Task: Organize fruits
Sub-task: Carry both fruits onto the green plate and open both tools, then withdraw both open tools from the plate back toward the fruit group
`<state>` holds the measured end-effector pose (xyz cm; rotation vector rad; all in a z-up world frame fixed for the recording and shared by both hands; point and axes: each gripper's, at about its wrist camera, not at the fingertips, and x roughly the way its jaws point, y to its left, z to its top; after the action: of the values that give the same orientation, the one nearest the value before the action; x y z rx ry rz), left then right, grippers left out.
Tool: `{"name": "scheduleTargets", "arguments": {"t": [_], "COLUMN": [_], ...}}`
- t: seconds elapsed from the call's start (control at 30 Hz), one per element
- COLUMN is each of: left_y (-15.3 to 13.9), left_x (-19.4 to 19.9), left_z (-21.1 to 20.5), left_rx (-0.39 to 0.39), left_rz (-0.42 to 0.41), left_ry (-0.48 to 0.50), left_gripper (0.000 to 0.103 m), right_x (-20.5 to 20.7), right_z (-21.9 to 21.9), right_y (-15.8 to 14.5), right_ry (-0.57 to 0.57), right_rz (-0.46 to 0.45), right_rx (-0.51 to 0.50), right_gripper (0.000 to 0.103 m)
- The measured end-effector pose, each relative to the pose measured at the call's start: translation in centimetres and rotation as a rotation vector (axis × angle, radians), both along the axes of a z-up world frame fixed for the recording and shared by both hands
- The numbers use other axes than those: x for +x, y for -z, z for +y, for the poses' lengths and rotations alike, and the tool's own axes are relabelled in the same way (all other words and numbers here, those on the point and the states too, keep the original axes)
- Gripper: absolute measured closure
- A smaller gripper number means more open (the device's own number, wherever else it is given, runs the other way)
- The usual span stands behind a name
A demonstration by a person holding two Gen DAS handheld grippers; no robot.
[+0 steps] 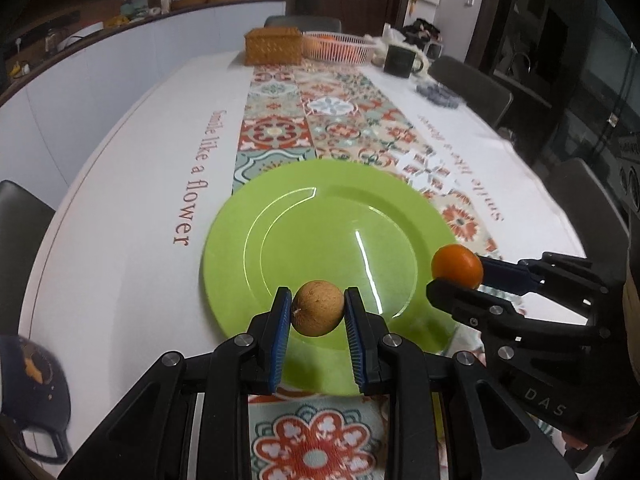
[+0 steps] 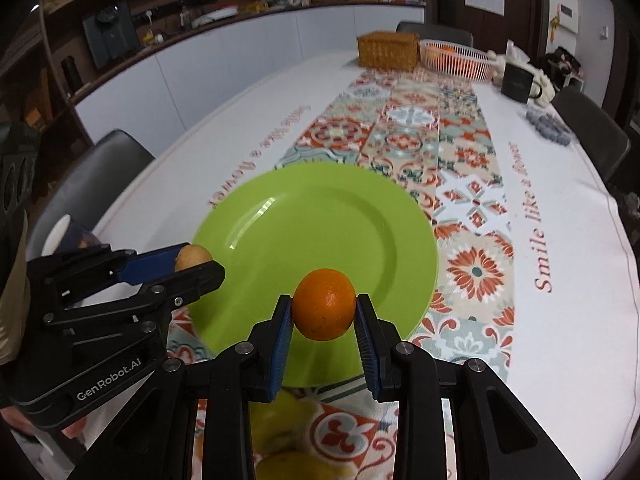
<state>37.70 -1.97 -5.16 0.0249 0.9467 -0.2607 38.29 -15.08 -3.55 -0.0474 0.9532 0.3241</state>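
My left gripper (image 1: 318, 314) is shut on a small round brown fruit (image 1: 318, 308) and holds it over the near rim of an empty green plate (image 1: 320, 236). My right gripper (image 2: 323, 312) is shut on an orange (image 2: 323, 305) and holds it over the near edge of the same plate (image 2: 316, 220). The right gripper with the orange (image 1: 457, 266) shows at the plate's right side in the left wrist view. The left gripper with the brown fruit (image 2: 193, 258) shows at the plate's left side in the right wrist view.
Yellow fruits (image 2: 280, 432) lie on the patterned runner below my right gripper. A dark mug (image 1: 32, 392) stands at the near left. A wicker box (image 1: 273, 45), a white basket (image 1: 340, 46) with oranges, a black mug (image 1: 399, 61) and grapes (image 1: 438, 94) sit at the far end.
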Motion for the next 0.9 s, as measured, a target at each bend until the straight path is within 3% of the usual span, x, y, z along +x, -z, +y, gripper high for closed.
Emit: {"name": "scheduleTargets", "arguments": {"t": [0.3, 0.47, 0.73, 0.9], "left_y": [1.9, 1.3, -1.9, -4.7], "left_x": [1.6, 0.9, -4.0, -8.3], "left_z": [-0.7, -0.6, -0.4, -0.3], "left_rx": [0.039, 0.063, 0.135, 0.118], "left_rz": [0.032, 0.016, -0.078, -0.157], "left_ry": [0.019, 0.015, -0.015, -0.017], "left_gripper": [0.074, 0.064, 0.049, 0.034], "right_x": [1.3, 0.3, -4.6, -8.8], "right_z": [0.1, -0.2, -1.3, -1.8], "right_y": [1.2, 0.4, -2.1, -4.1], "right_ry": [-0.013, -0.001, 0.019, 0.027], "right_rz": [-0.001, -0.033, -0.116, -0.177], "right_rx": [-0.017, -0.037, -0.039, -0.014], "right_gripper": [0.071, 0.056, 0.051, 0.044]}}
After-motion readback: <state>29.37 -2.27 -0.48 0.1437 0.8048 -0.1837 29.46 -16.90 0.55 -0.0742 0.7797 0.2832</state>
